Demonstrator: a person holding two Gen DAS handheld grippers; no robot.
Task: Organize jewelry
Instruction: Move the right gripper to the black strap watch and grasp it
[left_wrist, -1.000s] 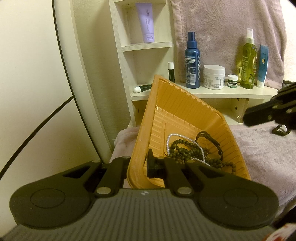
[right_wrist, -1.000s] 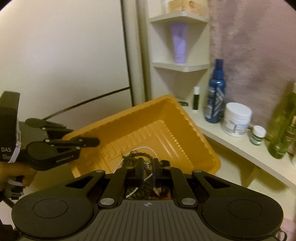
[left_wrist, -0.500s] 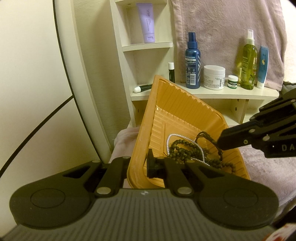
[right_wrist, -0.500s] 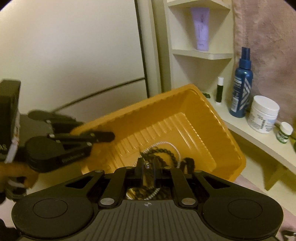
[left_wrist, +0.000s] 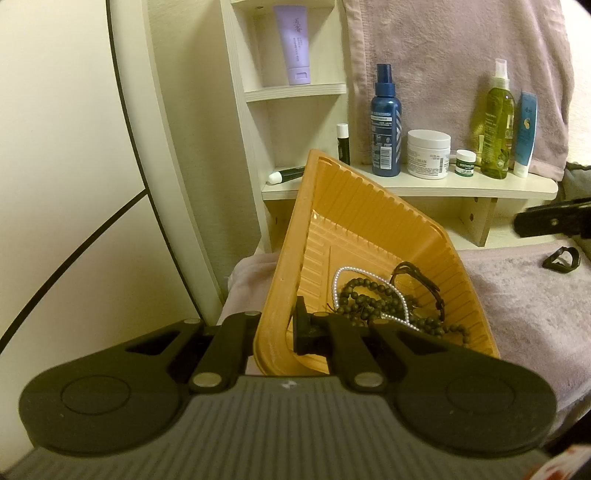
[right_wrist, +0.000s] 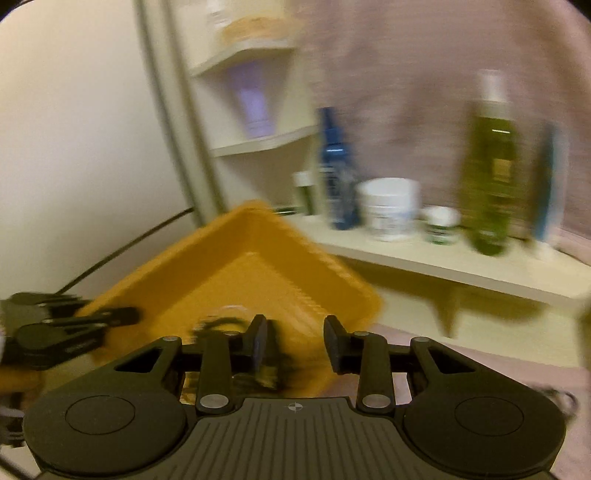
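My left gripper (left_wrist: 277, 325) is shut on the near wall of an orange ribbed tray (left_wrist: 354, 221) and holds it tilted up on its side. A pearl string (left_wrist: 338, 280), a dark bead necklace (left_wrist: 369, 299) and a dark strap bracelet (left_wrist: 421, 277) lie heaped in the tray's low corner. My right gripper (right_wrist: 294, 332) hangs just right of the tray (right_wrist: 258, 266); its jaws are opening and nothing shows between them. That view is motion-blurred. The right gripper's tip (left_wrist: 550, 221) shows at the right edge of the left wrist view. The left gripper (right_wrist: 74, 328) shows at the left of the right wrist view.
A small black looped piece (left_wrist: 561, 258) lies on the mauve towel (left_wrist: 517, 314) right of the tray. Behind stands a pale shelf (left_wrist: 424, 188) with a blue spray bottle (left_wrist: 386, 122), white jar (left_wrist: 428, 153), green bottle (left_wrist: 498, 122) and tubes. A curved white panel (left_wrist: 74, 147) is at left.
The right gripper came over the tray's right side, then drew back to the right, and its jaws went from shut to apart. The left gripper and tray stayed still.
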